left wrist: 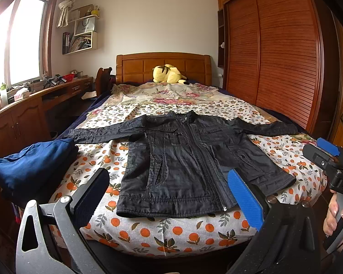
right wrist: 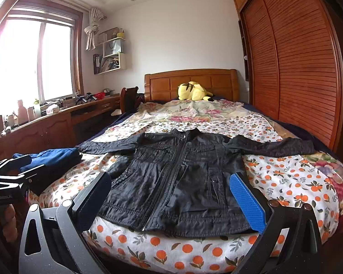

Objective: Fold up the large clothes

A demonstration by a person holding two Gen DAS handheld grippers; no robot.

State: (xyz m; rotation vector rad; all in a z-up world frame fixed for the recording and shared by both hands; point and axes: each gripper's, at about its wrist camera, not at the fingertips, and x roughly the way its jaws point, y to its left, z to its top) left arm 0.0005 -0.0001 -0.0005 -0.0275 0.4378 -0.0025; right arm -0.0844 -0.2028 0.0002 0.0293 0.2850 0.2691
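A black zip jacket (left wrist: 185, 159) lies flat, front up, on the bed, both sleeves spread out sideways; it also shows in the right wrist view (right wrist: 178, 178). My left gripper (left wrist: 169, 182) is open and empty, held above the foot of the bed before the jacket's hem. My right gripper (right wrist: 171, 185) is open and empty, also short of the hem. The right gripper shows at the right edge of the left wrist view (left wrist: 329, 155); the left gripper shows at the left edge of the right wrist view (right wrist: 16, 169).
A folded blue garment (left wrist: 34, 162) lies on the bed's left corner, also in the right wrist view (right wrist: 54, 157). A yellow plush toy (left wrist: 169, 74) sits by the headboard. A wooden desk (left wrist: 34, 105) runs along the left; a wardrobe (left wrist: 281, 52) stands on the right.
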